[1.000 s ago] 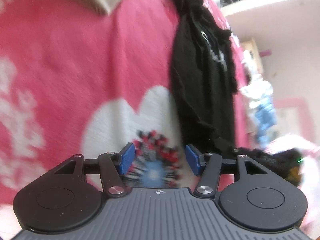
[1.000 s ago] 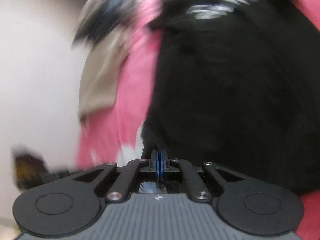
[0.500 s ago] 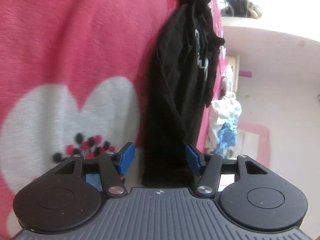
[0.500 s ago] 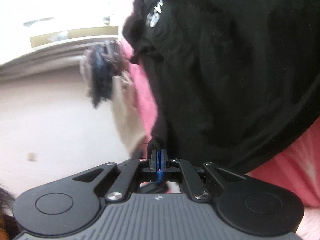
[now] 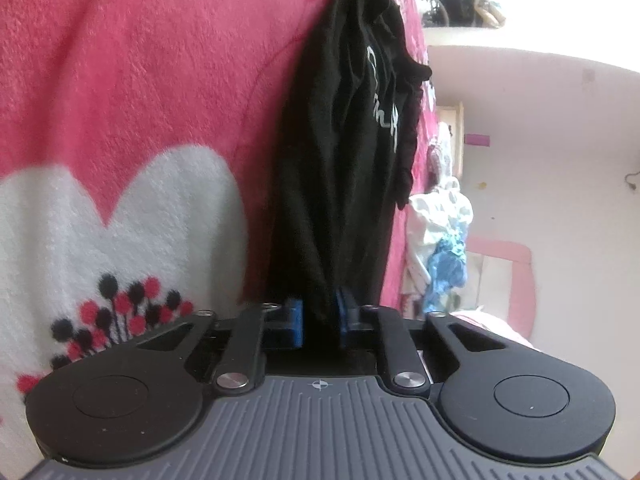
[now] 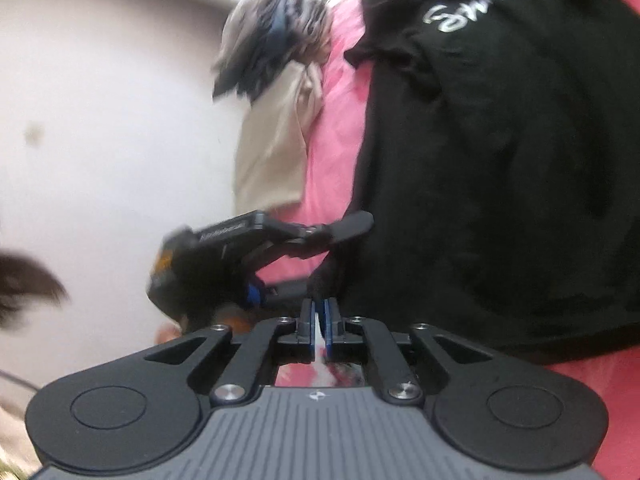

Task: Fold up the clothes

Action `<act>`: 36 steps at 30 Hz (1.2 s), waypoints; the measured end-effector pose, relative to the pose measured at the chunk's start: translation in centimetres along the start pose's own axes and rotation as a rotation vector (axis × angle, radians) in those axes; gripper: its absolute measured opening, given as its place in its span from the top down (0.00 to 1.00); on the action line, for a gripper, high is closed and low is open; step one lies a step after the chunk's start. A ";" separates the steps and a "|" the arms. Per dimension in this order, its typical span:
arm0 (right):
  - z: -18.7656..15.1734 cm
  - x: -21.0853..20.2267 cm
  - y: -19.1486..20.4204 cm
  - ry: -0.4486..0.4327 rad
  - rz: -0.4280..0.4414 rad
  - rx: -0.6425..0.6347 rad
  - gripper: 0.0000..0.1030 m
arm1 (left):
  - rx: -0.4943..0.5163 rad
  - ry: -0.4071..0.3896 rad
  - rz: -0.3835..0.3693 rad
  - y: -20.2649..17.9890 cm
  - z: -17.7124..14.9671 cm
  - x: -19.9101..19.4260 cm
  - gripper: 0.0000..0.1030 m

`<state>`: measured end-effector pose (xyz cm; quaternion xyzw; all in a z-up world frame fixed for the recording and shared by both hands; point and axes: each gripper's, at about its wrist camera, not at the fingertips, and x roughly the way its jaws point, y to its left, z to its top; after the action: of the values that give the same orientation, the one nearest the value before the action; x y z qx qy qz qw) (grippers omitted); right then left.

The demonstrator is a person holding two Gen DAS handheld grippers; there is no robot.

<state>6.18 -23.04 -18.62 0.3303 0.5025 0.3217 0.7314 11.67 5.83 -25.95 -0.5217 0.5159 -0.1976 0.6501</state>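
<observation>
A black T-shirt [image 5: 340,140] with white lettering lies bunched lengthwise on a pink blanket [image 5: 140,60]. My left gripper [image 5: 319,314] is closing, and its blue pads press on the shirt's near edge. In the right wrist view the same black T-shirt [image 6: 500,160] fills the right side. My right gripper [image 6: 319,318] is opening: a thin slit shows between its pads, and a corner of the shirt sits just at their tips. The left gripper [image 6: 340,236] reaches in from the left to the shirt's edge, close ahead of the right one.
The blanket bears a white heart with red and black dots [image 5: 120,240]. A beige garment [image 6: 276,148] and a grey-blue bundle [image 6: 276,36] lie past the shirt. White and blue clothes [image 5: 440,232] are heaped at the blanket's far side, near a pale wall [image 6: 100,120].
The left jaws went from wide open to closed on the shirt's edge. The right pads, pressed together before, now show a slit. The left gripper has come into the right wrist view.
</observation>
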 end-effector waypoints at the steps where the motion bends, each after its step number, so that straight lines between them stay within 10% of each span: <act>1: 0.3 -0.5 0.2 0.006 -0.019 -0.015 0.80 | 0.015 -0.010 0.011 0.0 -0.1 -0.1 0.94; 10: 8.4 -1.7 1.8 -0.121 -0.243 -0.087 0.73 | 0.335 -0.092 0.095 -2.6 -2.4 -0.7 0.95; 25: 22.7 24.0 11.3 0.095 -0.703 -0.880 0.72 | 0.520 -0.037 0.080 -3.2 -3.3 1.4 0.96; 30: 24.9 28.6 8.6 0.160 -0.776 -0.902 0.73 | 0.537 -0.023 0.071 -3.1 -3.5 1.8 0.96; 36: 27.7 25.3 8.3 0.023 -0.614 -0.709 0.98 | 0.534 -0.012 0.067 -3.1 -3.2 2.3 0.96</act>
<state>38.52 -2.43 -17.49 -0.1077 0.4441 0.2459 0.8548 10.58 1.31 -24.07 -0.3156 0.4585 -0.3019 0.7740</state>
